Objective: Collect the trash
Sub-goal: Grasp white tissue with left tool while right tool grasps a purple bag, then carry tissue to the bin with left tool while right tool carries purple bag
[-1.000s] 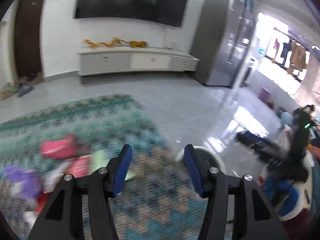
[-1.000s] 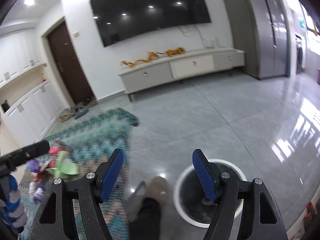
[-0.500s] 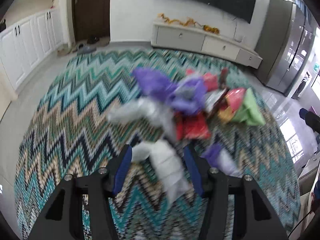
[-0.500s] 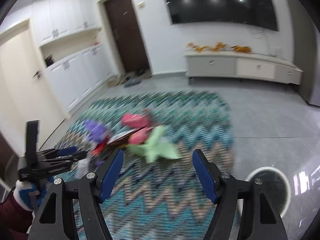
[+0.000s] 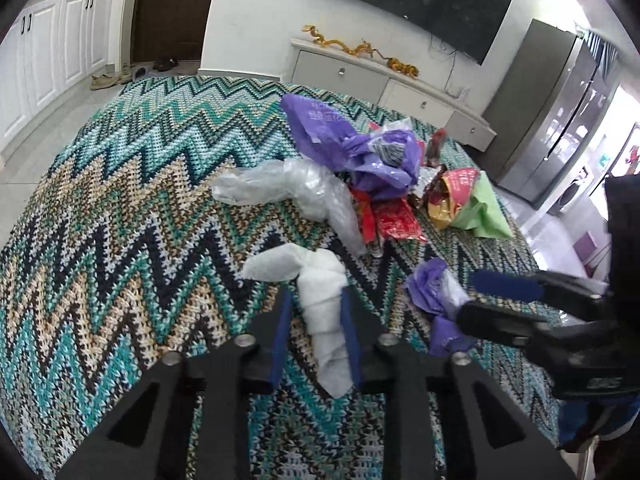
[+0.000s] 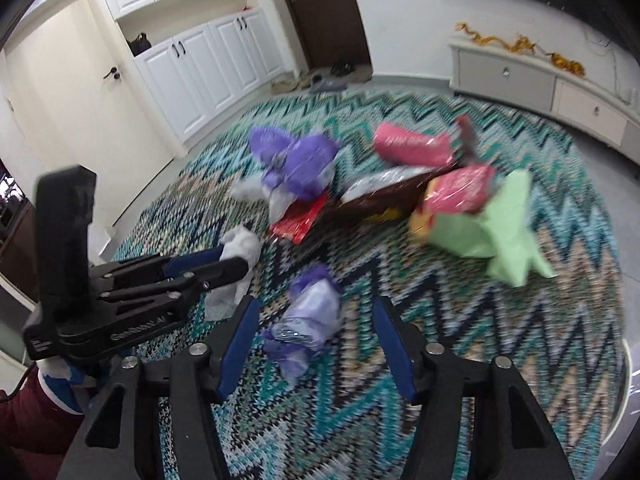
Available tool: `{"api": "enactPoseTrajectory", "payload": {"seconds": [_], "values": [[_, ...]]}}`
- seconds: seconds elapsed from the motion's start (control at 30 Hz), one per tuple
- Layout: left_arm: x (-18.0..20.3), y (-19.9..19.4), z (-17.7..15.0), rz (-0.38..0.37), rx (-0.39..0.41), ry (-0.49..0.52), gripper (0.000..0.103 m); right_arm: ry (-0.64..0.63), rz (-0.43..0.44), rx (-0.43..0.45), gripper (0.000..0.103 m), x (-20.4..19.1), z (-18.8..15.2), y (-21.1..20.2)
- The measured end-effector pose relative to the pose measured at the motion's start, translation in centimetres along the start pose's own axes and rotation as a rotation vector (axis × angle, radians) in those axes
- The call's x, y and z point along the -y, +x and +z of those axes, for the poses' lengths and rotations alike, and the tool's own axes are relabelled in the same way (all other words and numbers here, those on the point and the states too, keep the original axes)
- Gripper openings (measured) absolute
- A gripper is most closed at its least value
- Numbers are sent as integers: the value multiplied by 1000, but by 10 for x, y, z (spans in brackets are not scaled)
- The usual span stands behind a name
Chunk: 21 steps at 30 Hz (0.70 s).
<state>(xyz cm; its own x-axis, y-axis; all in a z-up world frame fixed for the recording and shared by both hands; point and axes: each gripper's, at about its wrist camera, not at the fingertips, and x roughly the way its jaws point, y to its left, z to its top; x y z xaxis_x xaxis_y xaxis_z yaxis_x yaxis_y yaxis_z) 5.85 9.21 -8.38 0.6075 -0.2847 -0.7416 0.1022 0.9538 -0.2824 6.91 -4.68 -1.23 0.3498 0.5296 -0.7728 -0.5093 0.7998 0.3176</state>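
On the zigzag rug (image 5: pixel 120 216), we are closing our left gripper (image 5: pixel 316 332) around the crumpled white tissue (image 5: pixel 320 300), which is lying between its fingers. To the right, our right gripper (image 6: pixel 316 340) is narrowing over the small purple-and-clear wrapper (image 6: pixel 308 320), lying between its fingers, untouched.
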Motion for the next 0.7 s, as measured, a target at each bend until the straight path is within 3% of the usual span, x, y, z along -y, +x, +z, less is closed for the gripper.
{"api": "enactPoseTrajectory", "payload": {"seconds": [0.1,0.4,0.7], "values": [[-4,-8,0,-5,10,-8,15,16,29,-25,40,1,-3,10],[4,-50,-7,0,67,-14,14,-11,44,56,38,3,-8,-22],[73,-74,18,-29,119,110,14,51,20,203,38,41,-18,-84]]}}
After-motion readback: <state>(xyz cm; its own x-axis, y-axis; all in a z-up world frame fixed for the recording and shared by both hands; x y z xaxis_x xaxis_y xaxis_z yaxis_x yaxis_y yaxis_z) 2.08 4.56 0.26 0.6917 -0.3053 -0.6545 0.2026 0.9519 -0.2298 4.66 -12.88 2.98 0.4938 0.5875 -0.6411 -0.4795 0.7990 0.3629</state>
